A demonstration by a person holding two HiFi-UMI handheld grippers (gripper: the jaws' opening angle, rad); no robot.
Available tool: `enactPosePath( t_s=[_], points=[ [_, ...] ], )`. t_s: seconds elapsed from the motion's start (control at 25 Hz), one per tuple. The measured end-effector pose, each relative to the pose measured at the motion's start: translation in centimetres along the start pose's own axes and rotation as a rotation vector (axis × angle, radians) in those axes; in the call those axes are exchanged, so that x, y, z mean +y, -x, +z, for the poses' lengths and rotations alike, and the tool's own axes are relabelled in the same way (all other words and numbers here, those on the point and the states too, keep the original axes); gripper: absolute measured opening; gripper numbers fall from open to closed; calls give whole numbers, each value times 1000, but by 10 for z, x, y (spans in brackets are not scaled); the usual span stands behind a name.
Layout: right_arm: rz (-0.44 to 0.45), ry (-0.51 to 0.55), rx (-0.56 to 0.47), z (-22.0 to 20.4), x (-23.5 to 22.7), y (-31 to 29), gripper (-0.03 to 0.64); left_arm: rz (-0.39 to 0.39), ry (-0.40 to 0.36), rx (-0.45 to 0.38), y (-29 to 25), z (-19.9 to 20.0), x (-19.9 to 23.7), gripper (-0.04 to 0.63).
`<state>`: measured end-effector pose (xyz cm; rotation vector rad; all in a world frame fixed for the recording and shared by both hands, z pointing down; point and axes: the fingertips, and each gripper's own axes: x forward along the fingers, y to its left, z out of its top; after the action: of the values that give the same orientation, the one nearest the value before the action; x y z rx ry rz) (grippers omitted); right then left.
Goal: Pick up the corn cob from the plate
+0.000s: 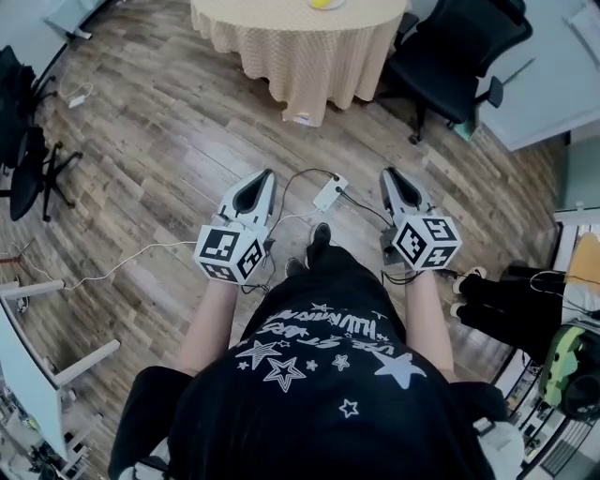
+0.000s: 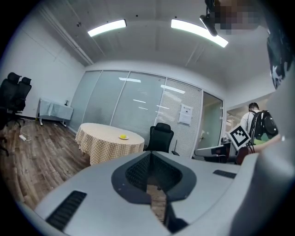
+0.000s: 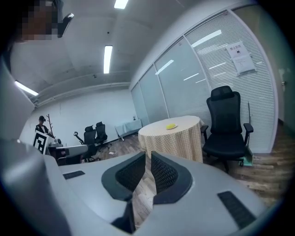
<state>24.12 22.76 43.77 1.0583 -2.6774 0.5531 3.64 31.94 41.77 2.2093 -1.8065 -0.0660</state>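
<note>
The yellow corn cob (image 1: 323, 3) lies on a small plate on a round table with a checked cloth (image 1: 300, 42), far ahead at the top edge of the head view. In the left gripper view the corn cob (image 2: 123, 136) is a small spot on the distant table (image 2: 108, 145). The right gripper view also has the corn cob (image 3: 171, 126) far off. My left gripper (image 1: 265, 175) and right gripper (image 1: 387, 173) are held side by side at waist height over the wood floor. Both are shut and hold nothing.
A black office chair (image 1: 459, 52) stands to the right of the table. A white power box (image 1: 330, 193) with cables lies on the floor between the grippers. More black chairs (image 1: 23, 141) stand at the left, and desks and bags crowd the right edge.
</note>
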Motion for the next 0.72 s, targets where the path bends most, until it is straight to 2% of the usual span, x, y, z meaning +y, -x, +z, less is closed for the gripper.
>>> enactPosePath(
  t_s=[0.16,0.32,0.4,0.56,0.72],
  points=[
    [-41,-34,39,-10,-25,-15,52,12,2,24,-8,-9,11,6],
    [-25,-68,52,-4,-39,-60,52,31,-22,40,-20,-4,29,7],
    [-2,-80,52,3,-43,-94,52,54,-38,54,-29,-1,47,7],
    [48,-87,33,26,-48,-166,52,123,-19,72,-59,10,99,6],
    [57,-105,20,55,-65,-220,52,119,-45,53,-105,40,129,8]
  ],
)
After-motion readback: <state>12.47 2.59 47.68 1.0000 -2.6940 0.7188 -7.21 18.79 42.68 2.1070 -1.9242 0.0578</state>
